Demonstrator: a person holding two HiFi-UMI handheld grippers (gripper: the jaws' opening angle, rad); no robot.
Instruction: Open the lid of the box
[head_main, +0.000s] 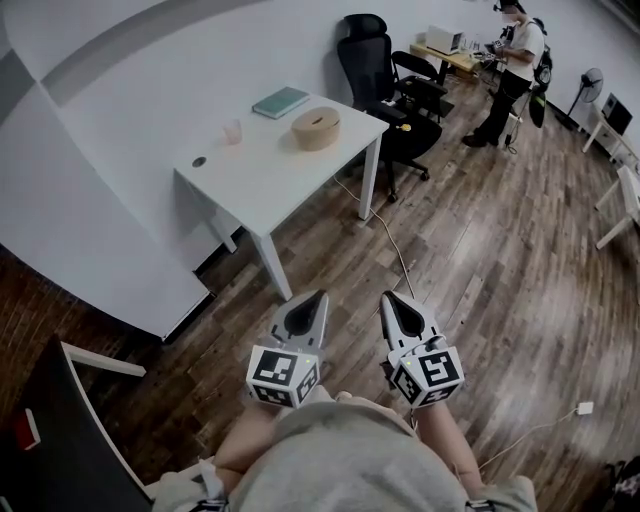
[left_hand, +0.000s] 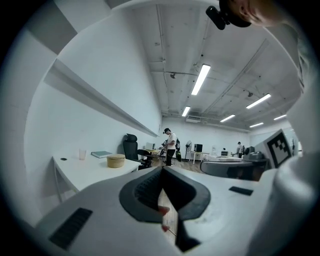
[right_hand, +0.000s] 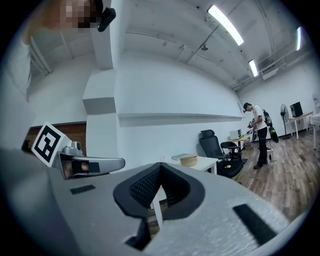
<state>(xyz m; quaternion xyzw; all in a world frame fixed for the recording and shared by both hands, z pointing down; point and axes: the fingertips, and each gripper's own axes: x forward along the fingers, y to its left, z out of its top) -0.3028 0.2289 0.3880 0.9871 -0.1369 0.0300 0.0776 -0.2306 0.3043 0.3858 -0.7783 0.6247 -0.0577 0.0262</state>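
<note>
L hand-held gripper (left_hand: 162, 171) jaws together, empty; round box (left_hand: 115, 160) on white table (left_hand: 85, 173), well apart, ahead-left.

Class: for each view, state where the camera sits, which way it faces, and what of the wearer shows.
Head view: on the head, looking steeply down at the white table, left tongs and right tongs, both shut; forearms and torso show.
Left gripper view: on the left tongs, looking along shut jaws toward the table; right tongs at right.
Right gripper view: on the right tongs, likewise; left tongs at left.
Shared: all see the round box, lid on.
</note>
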